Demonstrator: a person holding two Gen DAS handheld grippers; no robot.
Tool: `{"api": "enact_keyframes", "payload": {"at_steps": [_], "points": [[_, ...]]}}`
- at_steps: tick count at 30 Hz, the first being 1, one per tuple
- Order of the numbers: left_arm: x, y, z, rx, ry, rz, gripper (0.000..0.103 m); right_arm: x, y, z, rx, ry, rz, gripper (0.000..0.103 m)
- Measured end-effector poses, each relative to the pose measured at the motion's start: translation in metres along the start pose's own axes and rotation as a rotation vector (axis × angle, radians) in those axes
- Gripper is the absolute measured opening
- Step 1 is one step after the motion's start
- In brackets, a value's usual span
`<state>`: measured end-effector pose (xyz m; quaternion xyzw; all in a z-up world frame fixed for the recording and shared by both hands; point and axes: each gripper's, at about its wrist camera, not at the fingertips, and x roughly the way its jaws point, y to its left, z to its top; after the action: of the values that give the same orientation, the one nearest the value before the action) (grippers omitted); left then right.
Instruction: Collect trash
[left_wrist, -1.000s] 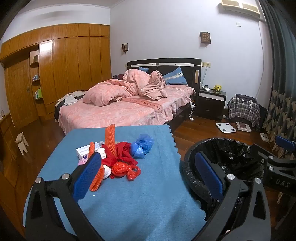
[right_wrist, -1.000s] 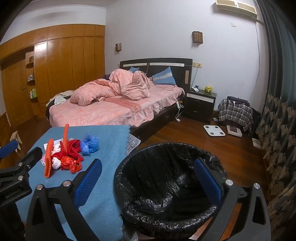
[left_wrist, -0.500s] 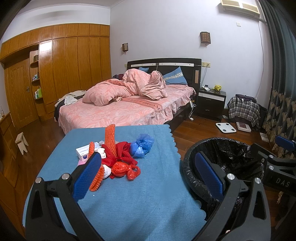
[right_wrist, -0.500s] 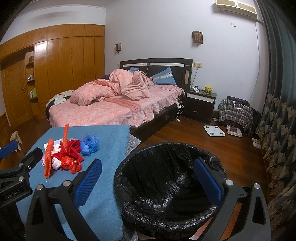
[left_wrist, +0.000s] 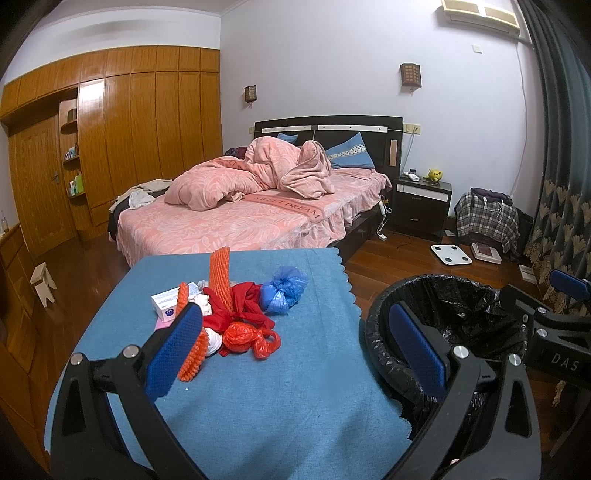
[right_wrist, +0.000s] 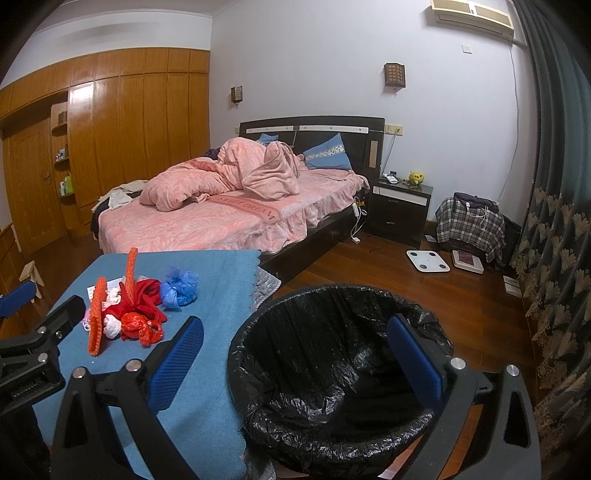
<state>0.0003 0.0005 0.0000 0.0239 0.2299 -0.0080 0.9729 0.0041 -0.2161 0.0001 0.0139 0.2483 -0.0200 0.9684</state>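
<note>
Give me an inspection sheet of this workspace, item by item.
Surface: blue cloth-covered table.
Job's things: pile of red, orange and white plastic bags, crumpled blue plastic bag and small white cardboard box on the table; black-lined round trash bin beside it, nothing seen inside.
Clutter: nothing seen beyond the pile.
Grippers: left gripper and right gripper both open, holding nothing.
Cables: white power strip cord by the bed.
Surroundings: pink unmade bed, white bathroom scale.
</note>
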Motion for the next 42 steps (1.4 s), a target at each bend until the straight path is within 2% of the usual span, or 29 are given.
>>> {"api": "enact_keyframes", "payload": {"at_steps": [42], "points": [[0.0, 0.0001, -0.0001, -0.004, 0.005, -0.002, 0.098, 0.0032, 0.0019, -0.0006, -0.001, 0.001, 0.002, 0.097]]}}
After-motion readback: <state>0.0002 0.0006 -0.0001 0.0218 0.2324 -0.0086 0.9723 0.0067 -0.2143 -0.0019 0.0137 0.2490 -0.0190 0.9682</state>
